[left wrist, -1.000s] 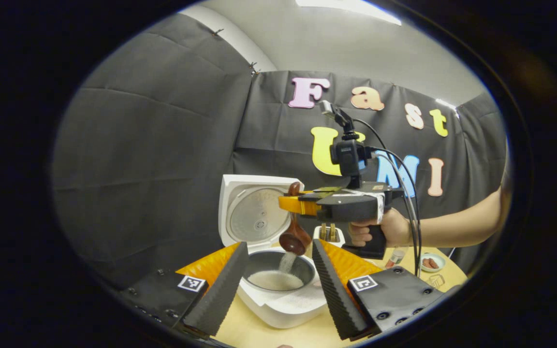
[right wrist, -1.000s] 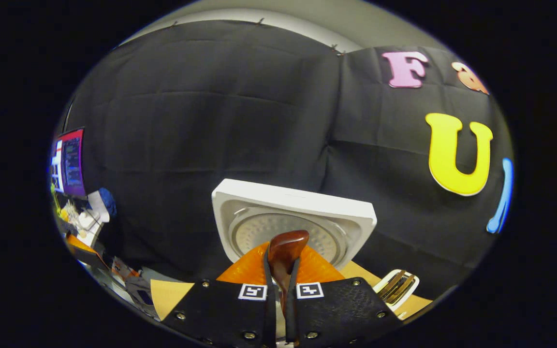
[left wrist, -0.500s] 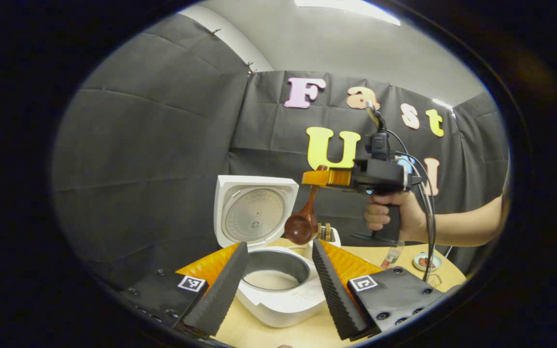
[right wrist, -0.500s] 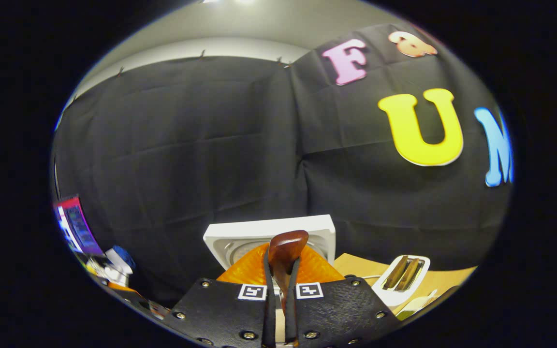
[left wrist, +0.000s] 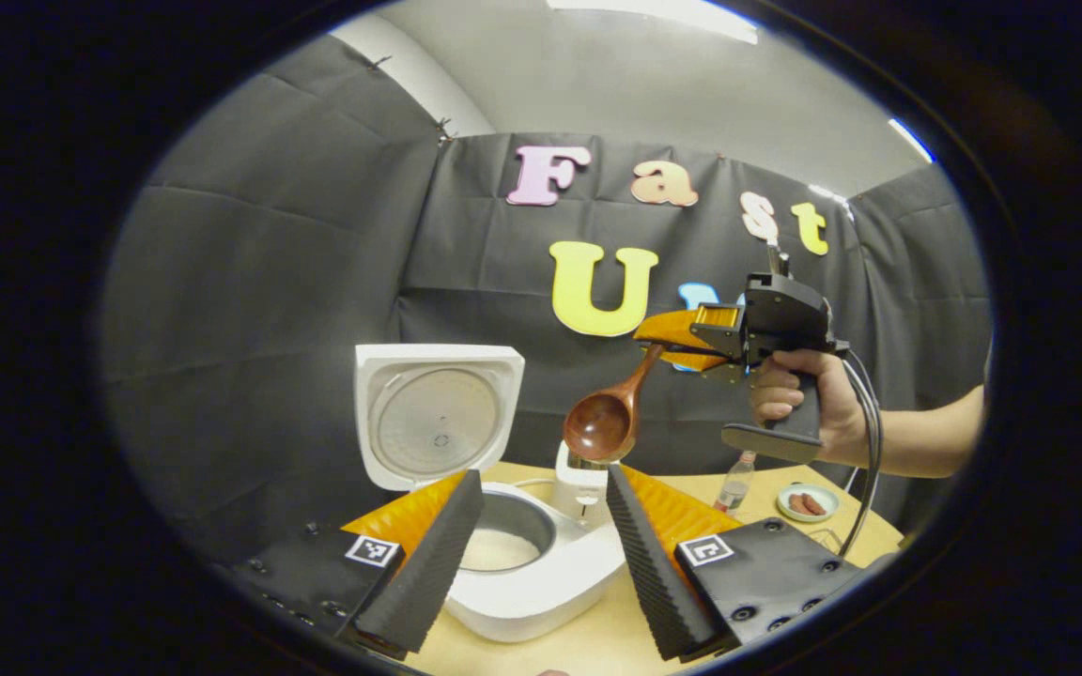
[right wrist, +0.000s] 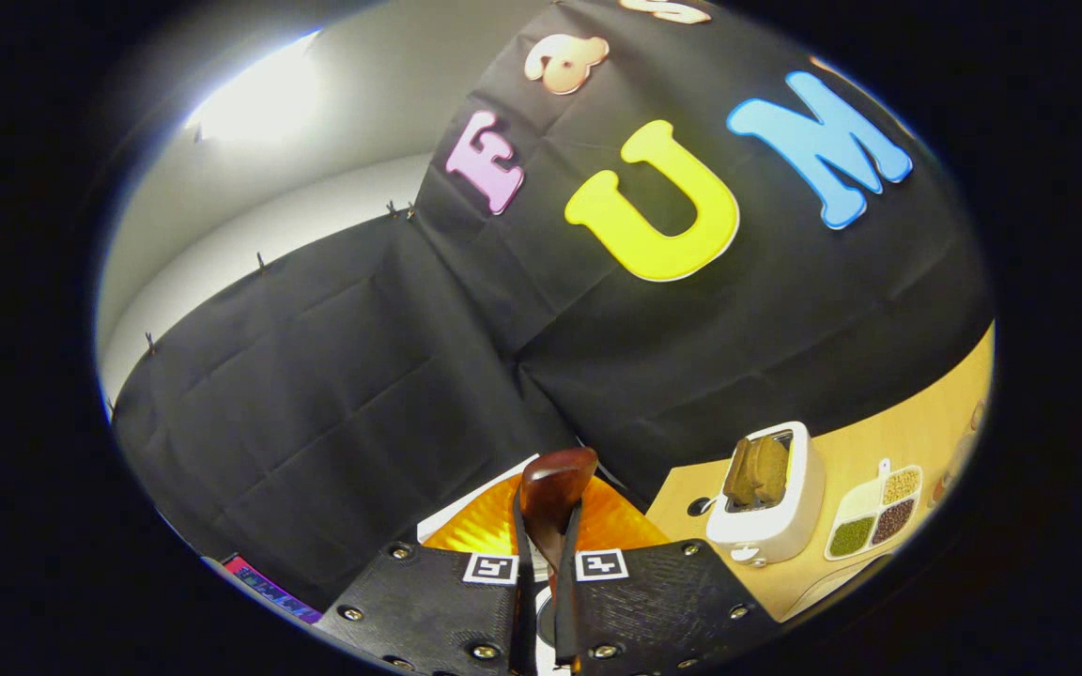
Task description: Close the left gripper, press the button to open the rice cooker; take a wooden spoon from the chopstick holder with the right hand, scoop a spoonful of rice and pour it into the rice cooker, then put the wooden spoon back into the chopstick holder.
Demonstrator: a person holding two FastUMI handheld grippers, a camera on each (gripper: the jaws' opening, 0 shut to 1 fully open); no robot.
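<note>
In the left gripper view, our left tool (left wrist: 541, 554) has its fingers spread apart and empty at six o'clock. Between them sits the rice cooker (left wrist: 527, 573), lid up, with rice in the pot. At three o'clock the right tool (left wrist: 691, 333) hangs well above the bench (left wrist: 588, 648), clamped on the wooden spoon (left wrist: 609, 418), whose bowl hangs down at centre. We judge the spoon could swing and clip the raised lid.

In the right gripper view, the fingers press together on the spoon handle (right wrist: 550, 498) at six o'clock. The white chopstick holder (right wrist: 771, 507) stands at four o'clock beside a divided dish (right wrist: 874, 521). Held near its end and tilted, the spoon could miss the slot or tip the holder.
</note>
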